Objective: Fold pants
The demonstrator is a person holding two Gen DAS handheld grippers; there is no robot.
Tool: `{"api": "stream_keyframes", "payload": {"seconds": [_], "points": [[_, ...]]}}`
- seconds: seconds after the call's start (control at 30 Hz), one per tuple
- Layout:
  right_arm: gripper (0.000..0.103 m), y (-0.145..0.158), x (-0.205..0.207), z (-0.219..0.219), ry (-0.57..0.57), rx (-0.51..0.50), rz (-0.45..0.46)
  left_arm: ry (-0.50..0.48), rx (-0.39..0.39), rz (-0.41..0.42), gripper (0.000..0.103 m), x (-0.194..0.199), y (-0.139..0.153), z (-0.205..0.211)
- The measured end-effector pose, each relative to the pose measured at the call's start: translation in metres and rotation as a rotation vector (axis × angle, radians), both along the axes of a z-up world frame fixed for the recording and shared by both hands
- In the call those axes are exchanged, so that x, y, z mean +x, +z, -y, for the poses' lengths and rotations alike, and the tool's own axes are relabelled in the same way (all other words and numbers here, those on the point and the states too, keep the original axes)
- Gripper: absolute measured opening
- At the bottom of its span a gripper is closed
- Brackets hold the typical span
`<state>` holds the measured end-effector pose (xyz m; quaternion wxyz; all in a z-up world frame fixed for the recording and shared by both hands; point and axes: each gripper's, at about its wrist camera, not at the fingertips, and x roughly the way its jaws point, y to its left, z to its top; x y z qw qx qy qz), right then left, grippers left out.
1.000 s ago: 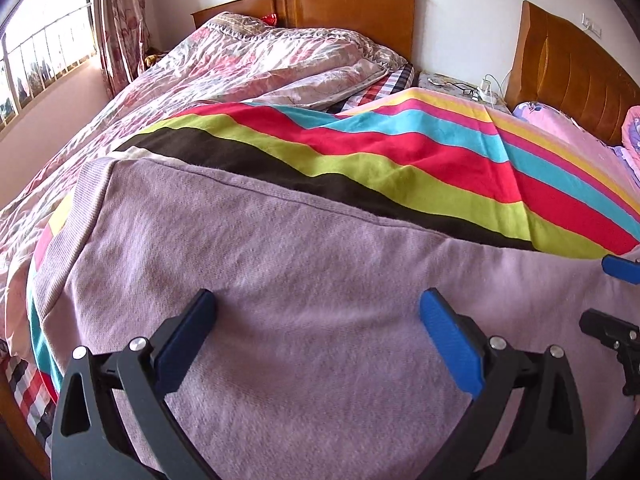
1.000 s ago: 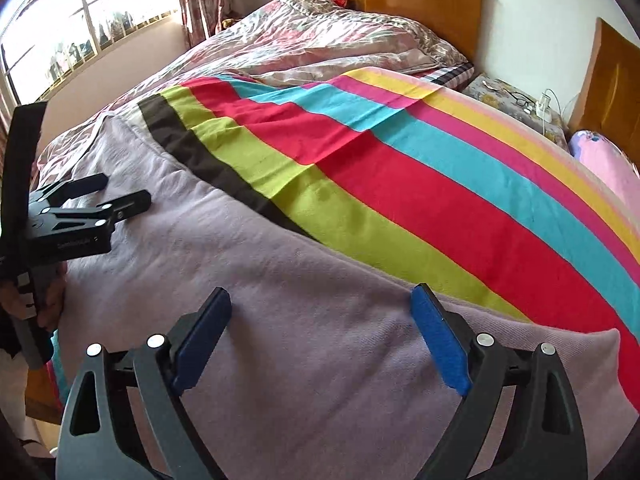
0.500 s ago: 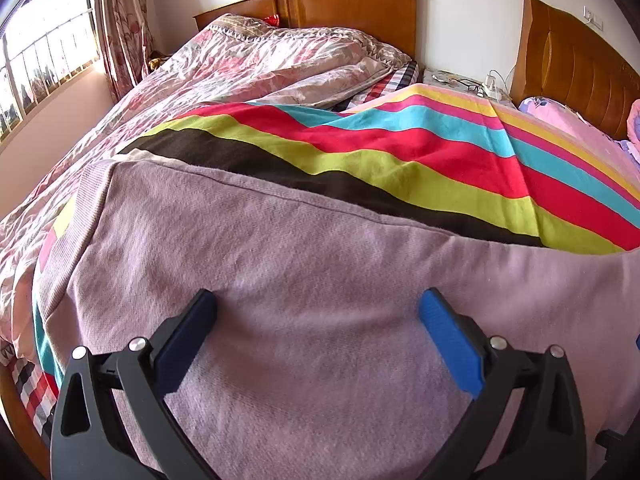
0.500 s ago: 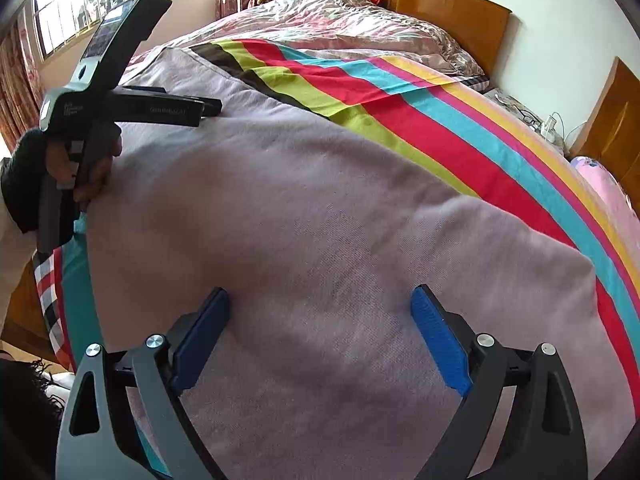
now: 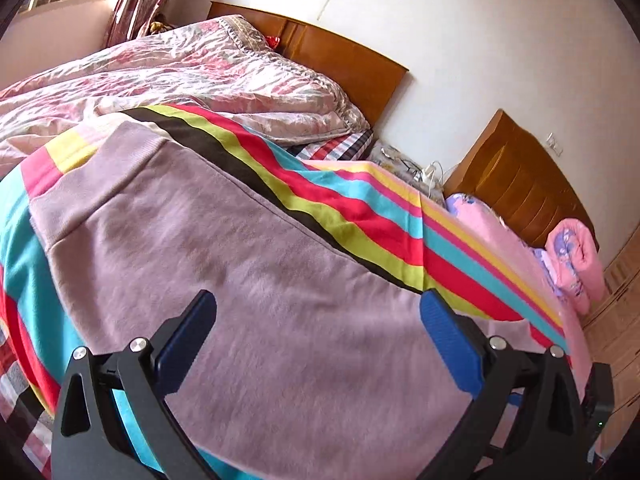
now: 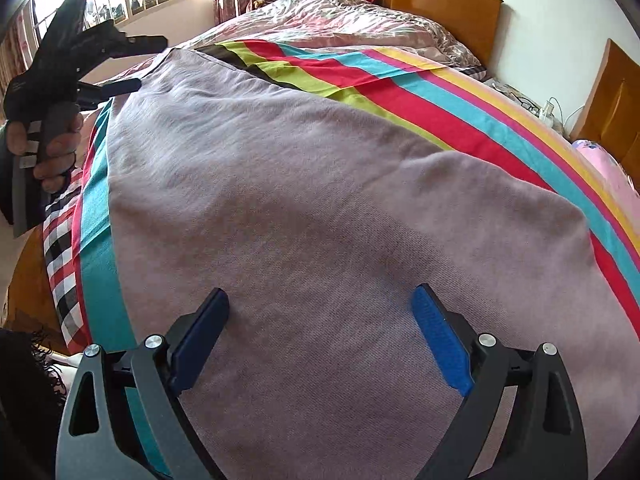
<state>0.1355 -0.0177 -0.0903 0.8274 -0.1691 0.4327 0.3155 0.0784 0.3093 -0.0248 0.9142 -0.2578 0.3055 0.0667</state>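
Mauve knit pants [image 5: 248, 280] lie spread flat across the striped sheet, with the ribbed waistband [image 5: 100, 184] at the far left. My left gripper [image 5: 316, 308] hovers open over the cloth with nothing between its blue pads. In the right wrist view the pants [image 6: 320, 184] fill the middle, and a soft ridge crosses them. My right gripper [image 6: 320, 296] stands open just above the fabric and holds nothing. The left gripper [image 6: 148, 63], held by a hand [image 6: 56, 148], shows open in the air at the waistband corner.
The striped sheet [image 6: 460, 92] covers the bed, with a checked sheet [image 6: 60, 264] at its near edge. A pink floral quilt [image 5: 180, 76] lies behind, before a wooden headboard [image 5: 344, 68]. A nightstand with cables [image 5: 420, 168] and a rolled pink blanket [image 5: 576, 256] are on the right.
The left gripper has lifted and tilted at the waistband end, so its view now looks along the bed. The right gripper has come slightly lower over the pants. Both stay open.
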Motion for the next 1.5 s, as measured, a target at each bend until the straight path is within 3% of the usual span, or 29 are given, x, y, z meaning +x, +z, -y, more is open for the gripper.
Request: {"api": "stream_keyframes", "payload": {"seconds": [0.1, 0.23, 0.33, 0.43, 0.5, 0.67, 0.93, 1.07, 1.17, 1.3, 1.37, 1.4, 1.5], "points": [[0.092, -0.001, -0.001, -0.003, 0.001, -0.005, 0.009, 0.107, -0.082, 0.032, 0.101, -0.041, 0.002, -0.034], [0.093, -0.001, 0.001, -0.003, 0.005, 0.009, 0.006, 0.222, -0.338, 0.024, 0.101, -0.076, -0.029, -0.085], [0.093, 0.0, 0.001, -0.002, 0.005, 0.008, 0.006, 0.23, -0.484, 0.052, 0.1, -0.085, -0.051, -0.105], [0.093, 0.0, 0.001, -0.002, 0.006, 0.008, 0.006, 0.233, -0.522, 0.028, 0.093, -0.076, -0.066, -0.115], [0.093, 0.0, 0.001, -0.002, 0.006, 0.007, 0.007, 0.242, -0.548, 0.055, 0.092, -0.073, -0.07, -0.122], [0.093, 0.0, 0.002, -0.002, 0.0, 0.002, 0.004, 0.259, -0.596, 0.106, 0.073, -0.073, -0.075, -0.144], [0.093, 0.001, 0.006, -0.007, -0.022, -0.025, -0.006, 0.191, -0.715, 0.202, 0.048, -0.068, -0.091, -0.175], [0.092, 0.013, 0.008, -0.017, -0.03, -0.011, 0.024, 0.132, -0.721, 0.259, 0.045, -0.063, -0.095, -0.182], [0.092, 0.031, 0.011, -0.045, 0.042, 0.037, 0.042, 0.12, -0.722, 0.274, 0.045, -0.06, -0.099, -0.182], [0.092, 0.036, 0.015, -0.112, 0.2, 0.022, 0.071, 0.13, -0.703, 0.266, 0.045, -0.056, -0.098, -0.18], [0.092, 0.03, 0.019, -0.143, 0.259, 0.01, 0.064, 0.145, -0.678, 0.242, 0.035, -0.055, -0.095, -0.178], [0.092, 0.027, 0.021, -0.156, 0.276, 0.007, 0.052, 0.162, -0.654, 0.221, 0.023, -0.055, -0.094, -0.178], [0.092, 0.013, 0.019, -0.18, 0.324, -0.016, 0.014, 0.178, -0.616, 0.216, 0.019, -0.057, -0.089, -0.176]]}}
